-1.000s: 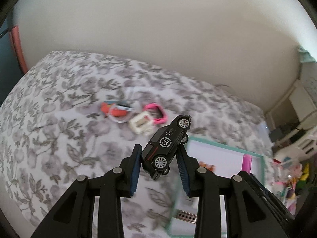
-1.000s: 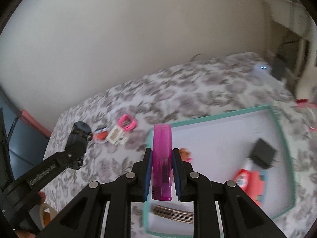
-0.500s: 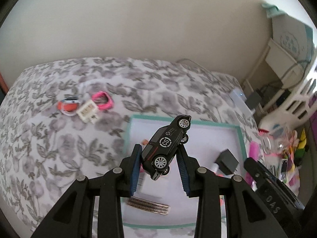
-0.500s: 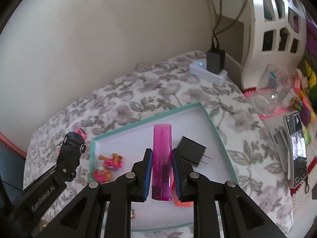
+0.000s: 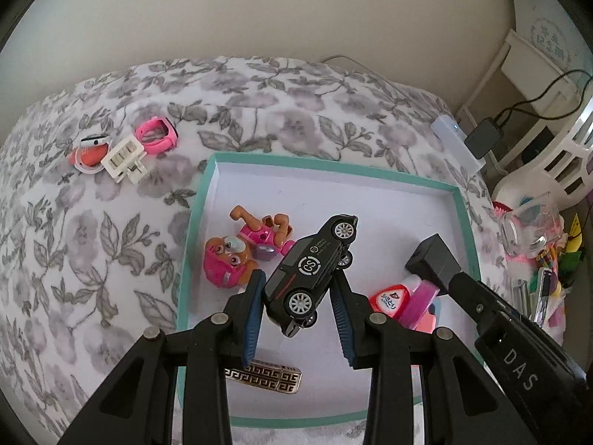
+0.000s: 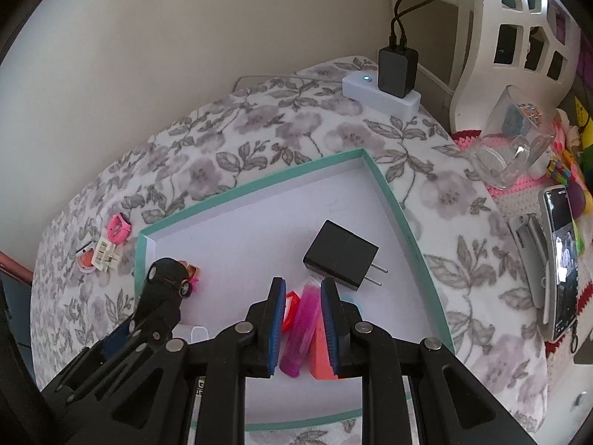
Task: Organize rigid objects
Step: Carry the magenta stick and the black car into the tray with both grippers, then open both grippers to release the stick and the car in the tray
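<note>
Tongs first: the left gripper point(image 5: 298, 309) is clamped on a black toy car point(image 5: 313, 272), which hangs nose-down and tilted between the blue pads, above the tray point(image 5: 200, 193). The right gripper point(image 6: 303, 324) has its pads apart, with a magenta lighter point(image 6: 302, 328) lying between them on the tray floor; from the right wrist view I cannot tell whether either pad touches it. Just beside the lighter sit an orange-red block point(image 6: 320, 356) and a red-and-white piece point(image 5: 389, 298) (some small printed thing, too blurred to read).

Nearest the left gripper, on the tray floor, lies a flat gold bar point(image 5: 265, 374) with a key pattern. Further in, toward the tray's left wall, a pink-and-brown pup figure point(image 5: 241, 250) lies on its side. On the right half of the tray a black charger point(image 6: 339, 254) rests flat, its two prongs pointing toward the teal wall.

The tray itself is white inside with a teal rim and sits on a flowered grey-and-white blanket point(image 5: 92, 241). Beyond its far left corner, out on the blanket, three small things cluster close together: a white plug point(image 5: 124, 157), a pink watch point(image 5: 157, 135) and an orange-and-white round piece point(image 5: 90, 148).

Farther back, near the wall, a white power strip point(image 6: 380, 92) carries a black adapter point(image 6: 396, 70). Off to the right stand a glass mug point(image 6: 513, 141) and a phone point(image 6: 563, 259).
</note>
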